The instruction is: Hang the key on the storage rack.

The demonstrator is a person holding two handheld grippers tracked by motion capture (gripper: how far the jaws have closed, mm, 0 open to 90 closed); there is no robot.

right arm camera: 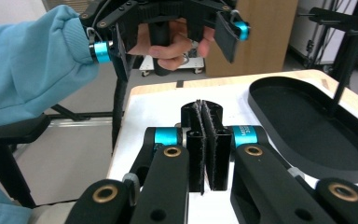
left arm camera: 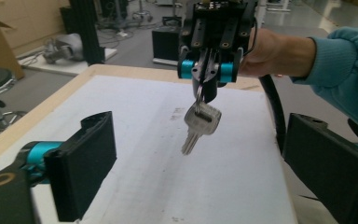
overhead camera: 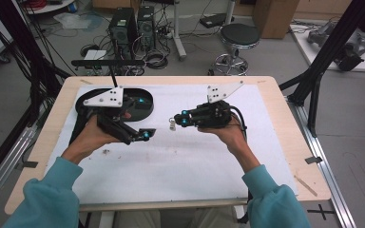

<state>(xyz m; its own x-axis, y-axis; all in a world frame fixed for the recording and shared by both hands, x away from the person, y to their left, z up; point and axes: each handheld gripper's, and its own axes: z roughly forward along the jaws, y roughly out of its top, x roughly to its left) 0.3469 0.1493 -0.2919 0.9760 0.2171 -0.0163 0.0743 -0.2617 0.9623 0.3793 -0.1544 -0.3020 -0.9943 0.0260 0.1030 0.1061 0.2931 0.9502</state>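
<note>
The right gripper (overhead camera: 177,119) is held above the middle of the table (overhead camera: 285,137), its jaws pointing toward the person's left and pressed together on the ring of a key (overhead camera: 171,125), which dangles free below the tips, clear of the white mat (overhead camera: 180,161). In the left gripper view the same gripper (left arm camera: 208,81) shows head-on, teal collars at either side of the closed jaws, with the silver key (left arm camera: 199,122) hanging from its ring, blade pointing down and slightly tilted, in the air over the mat (left arm camera: 168,177). In the right gripper view its own jaws (right arm camera: 208,116) stand flat against each other with no gap between the pads; the key is hidden behind them. The left gripper (overhead camera: 142,135) is near the key, off to its left and not touching it, with its jaws standing wide apart and nothing between them; in its own view the two black pads (left arm camera: 86,163) frame the hanging key from a distance. In the right gripper view the left gripper (right arm camera: 168,28) is raised opposite, jaws spread. A black oval tray (overhead camera: 145,111) lies on the mat at the far left, behind the left hand (overhead camera: 92,135), with a thin post rising from it.
</note>
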